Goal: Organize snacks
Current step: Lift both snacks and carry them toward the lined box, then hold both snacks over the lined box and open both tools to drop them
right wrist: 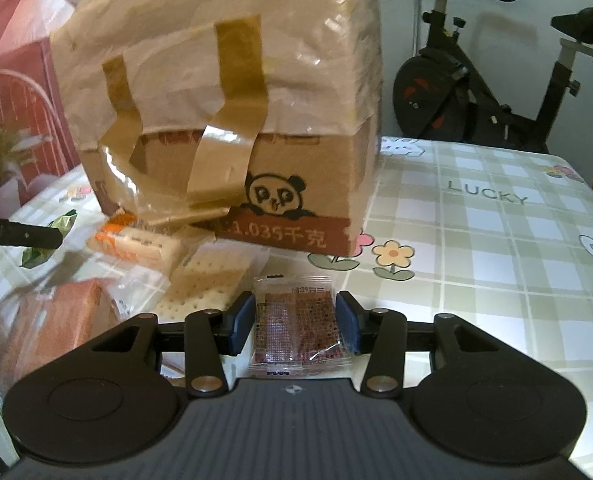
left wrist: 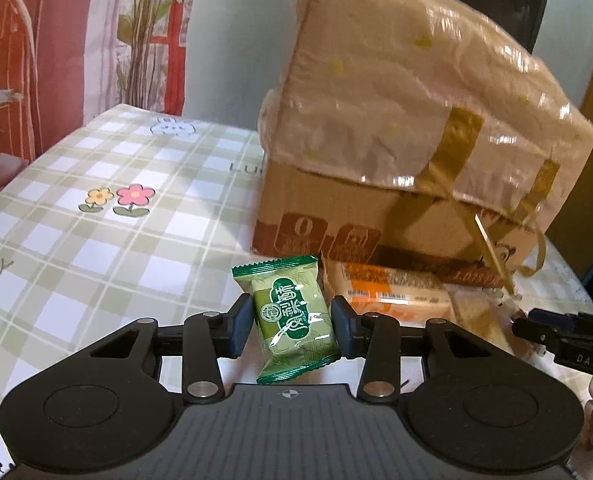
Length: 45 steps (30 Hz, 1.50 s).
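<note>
The green snack sat between the pads of the left tongs, and both pads pressed its sides, so the left tongs were grasping it. It hung tilted over the desk, with the box at about 1 o'clock behind it. The red snack was pinched the same way in the right tongs, and there the box stood at 12 o'clock. More snacks lay in a heap at 10 o'clock from the red one, near the box: an orange pack and a cracker pack.

To do this step well, I think each hand should squeeze softly, because these thin wrappers slip and the treats inside may crack. Keep both packs level, carry them slowly, and keep the two tongs apart so they do not bump.
</note>
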Available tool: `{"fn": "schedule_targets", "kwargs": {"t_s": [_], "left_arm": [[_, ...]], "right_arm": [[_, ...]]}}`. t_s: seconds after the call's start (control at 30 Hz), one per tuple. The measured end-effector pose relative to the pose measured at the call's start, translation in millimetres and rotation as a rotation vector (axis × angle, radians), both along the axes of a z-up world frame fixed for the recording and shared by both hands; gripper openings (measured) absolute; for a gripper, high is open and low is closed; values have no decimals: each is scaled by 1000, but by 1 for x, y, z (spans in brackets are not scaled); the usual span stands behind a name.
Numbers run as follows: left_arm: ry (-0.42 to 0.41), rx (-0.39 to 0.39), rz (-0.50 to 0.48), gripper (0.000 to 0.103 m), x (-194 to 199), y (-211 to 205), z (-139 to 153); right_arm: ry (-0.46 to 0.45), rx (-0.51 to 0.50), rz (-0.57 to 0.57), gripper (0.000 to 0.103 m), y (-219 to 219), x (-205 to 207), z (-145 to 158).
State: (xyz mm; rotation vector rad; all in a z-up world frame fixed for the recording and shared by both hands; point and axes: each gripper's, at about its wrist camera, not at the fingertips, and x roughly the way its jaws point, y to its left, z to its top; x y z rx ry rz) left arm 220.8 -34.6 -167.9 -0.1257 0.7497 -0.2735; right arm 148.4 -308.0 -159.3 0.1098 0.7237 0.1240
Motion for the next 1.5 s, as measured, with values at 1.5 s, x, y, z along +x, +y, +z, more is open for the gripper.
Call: {"fn": "schedule_targets", "kwargs": {"t_s": [1.5], "left_arm": [[-248,-74,-30,45,-3,4,100]], "right_arm": [[93,-100,-28,61,-32,9,5]]}}
